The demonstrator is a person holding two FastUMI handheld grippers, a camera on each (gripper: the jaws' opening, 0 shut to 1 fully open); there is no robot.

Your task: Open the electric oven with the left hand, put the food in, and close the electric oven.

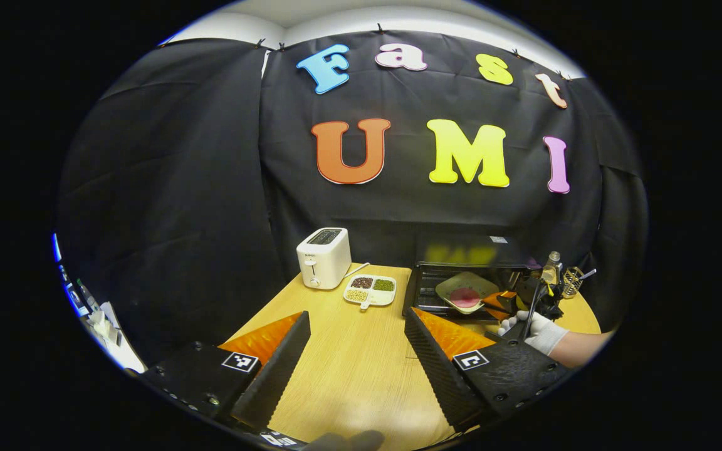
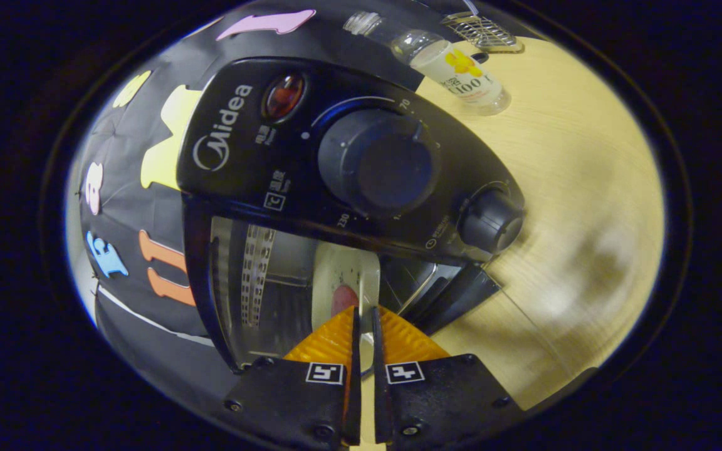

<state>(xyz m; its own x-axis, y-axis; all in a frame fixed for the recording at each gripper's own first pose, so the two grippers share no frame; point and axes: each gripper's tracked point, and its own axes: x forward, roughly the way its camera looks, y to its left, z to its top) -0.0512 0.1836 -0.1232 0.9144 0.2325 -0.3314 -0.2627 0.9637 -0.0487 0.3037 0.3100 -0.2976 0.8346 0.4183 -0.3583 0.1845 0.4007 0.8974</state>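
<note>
Right now the left gripper [image 1: 356,335] hangs above the pale wood-grain table [image 1: 348,369] with its two ribbed, wedge-shaped fingers spread wide and nothing between them. At about one o'clock from it in the left gripper view stands the electric oven [image 1: 461,275], a glossy dark box with its door dropped open; a pale, rounded plate [image 1: 464,289] carrying a flat pinkish disc of food [image 1: 464,297] sits tilted at the oven's mouth. Just at the plate's three o'clock the right gripper [image 1: 505,302] reaches in, held by a hand in a white knitted glove [image 1: 539,332]. At eleven o'clock on the table are a white, boxy toaster [image 1: 323,257] and, beside it at its four o'clock, a white sectioned dish [image 1: 370,290] of loose grains and beans. In the right gripper view the right gripper [image 2: 364,319] has its fingers pressed nearly together on the thin edge of the plate [image 2: 342,282], pinching it, with the food [image 2: 343,299] just past the tips inside the shiny metal cavity. Above, at twelve o'clock, the oven's [image 2: 248,163] smooth control panel shows a large round knob [image 2: 386,166] and a smaller one [image 2: 491,219]. At one o'clock a clear plastic bottle [image 2: 455,69] stands on the table [image 2: 574,207], next to a wire rack [image 2: 480,28].
</note>
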